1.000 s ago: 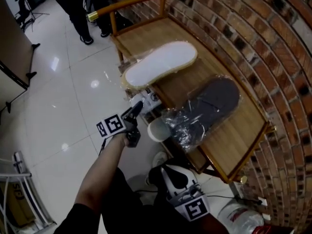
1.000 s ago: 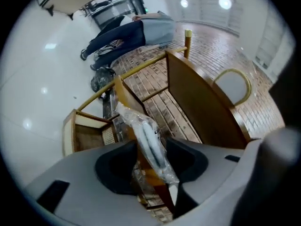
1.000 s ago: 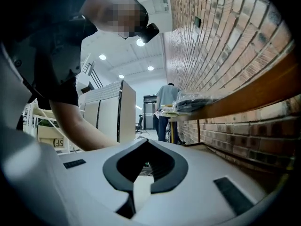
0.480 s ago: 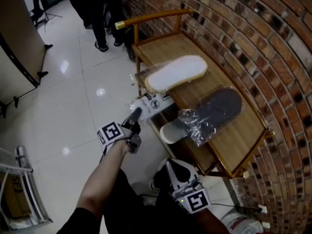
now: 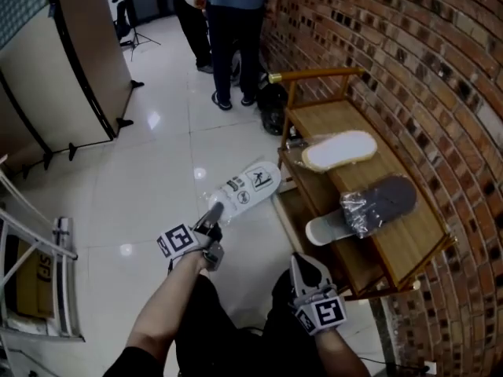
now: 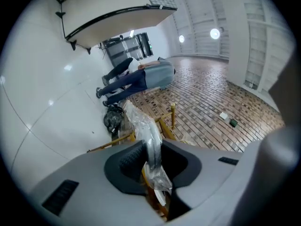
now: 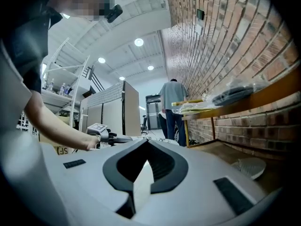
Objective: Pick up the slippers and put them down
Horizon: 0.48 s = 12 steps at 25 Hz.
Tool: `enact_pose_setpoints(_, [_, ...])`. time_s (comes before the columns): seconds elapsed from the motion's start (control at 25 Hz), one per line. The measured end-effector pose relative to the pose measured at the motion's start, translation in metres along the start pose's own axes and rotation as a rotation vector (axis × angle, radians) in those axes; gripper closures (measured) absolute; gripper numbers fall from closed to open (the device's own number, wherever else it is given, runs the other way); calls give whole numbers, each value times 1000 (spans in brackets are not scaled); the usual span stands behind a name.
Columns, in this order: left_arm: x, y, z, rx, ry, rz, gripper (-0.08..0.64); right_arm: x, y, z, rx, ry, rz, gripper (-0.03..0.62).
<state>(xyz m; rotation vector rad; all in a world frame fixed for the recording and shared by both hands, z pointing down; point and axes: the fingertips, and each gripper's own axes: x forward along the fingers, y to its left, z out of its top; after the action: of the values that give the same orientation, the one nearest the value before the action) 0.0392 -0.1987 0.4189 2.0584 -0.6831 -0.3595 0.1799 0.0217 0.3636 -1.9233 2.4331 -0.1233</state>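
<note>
My left gripper (image 5: 214,209) is shut on the heel end of a white slipper in clear plastic wrap (image 5: 248,184) and holds it out over the floor, left of the wooden bench (image 5: 330,116). Its jaws have just been closing, with the slipper's edge (image 6: 146,128) clamped between the pads of the left gripper (image 6: 153,160). On the bench top lie a cream slipper (image 5: 339,149) and a dark grey wrapped slipper (image 5: 387,198). Another white slipper (image 5: 321,230) pokes out from the lower shelf. My right gripper (image 5: 301,259) hangs low by my legs, shut and empty (image 7: 146,147).
A brick wall (image 5: 409,45) runs behind the bench. A person (image 5: 232,22) stands at the bench's far end beside a black bag (image 5: 272,110). A tall panel (image 5: 71,77) and a metal rack (image 5: 35,289) line the left side of the tiled floor (image 5: 149,179).
The left gripper has pulled the wrapped white slipper away from the bench's front edge, out over the floor and slightly up. The view has swung left. The right gripper has shifted a little.
</note>
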Motion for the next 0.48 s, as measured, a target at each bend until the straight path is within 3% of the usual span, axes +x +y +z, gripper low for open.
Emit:
enact_pose_setpoints(0.2, [-58,-4,33,11,-94,24,489,14,21,17,-48,-34,32,583])
enact_pose_setpoints(0.48, [-117,-8,73,57,-236,54,488,50,62,58,-132,-88,156,583])
